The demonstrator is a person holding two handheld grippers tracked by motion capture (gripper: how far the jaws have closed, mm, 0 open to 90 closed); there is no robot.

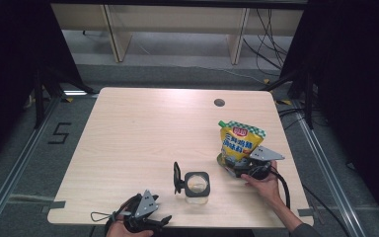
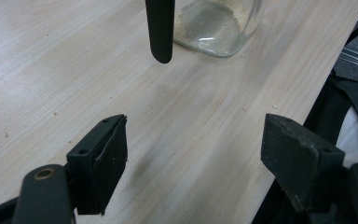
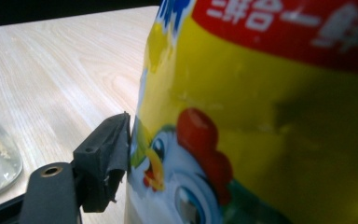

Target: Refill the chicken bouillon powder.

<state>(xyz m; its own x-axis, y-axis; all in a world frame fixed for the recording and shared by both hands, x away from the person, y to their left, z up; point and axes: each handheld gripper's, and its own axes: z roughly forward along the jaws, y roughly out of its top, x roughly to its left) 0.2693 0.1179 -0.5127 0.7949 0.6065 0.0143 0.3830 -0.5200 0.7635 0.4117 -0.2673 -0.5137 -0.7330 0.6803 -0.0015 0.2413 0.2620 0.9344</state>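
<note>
One yellow pouch (image 1: 241, 143) is standing at 4 o'clock, long axis upright, spout (image 1: 222, 123) up; we are clamping our right gripper (image 1: 234, 168) on it. One glass jar (image 1: 197, 184); left gripper (image 1: 150, 222) gaping empty.

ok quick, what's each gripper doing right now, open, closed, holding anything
left gripper: jaws wide open over bare table, holding nothing.
right gripper: jaws around the yellow seasoning pouch, one pad against it; a firm grip cannot be told.
</note>
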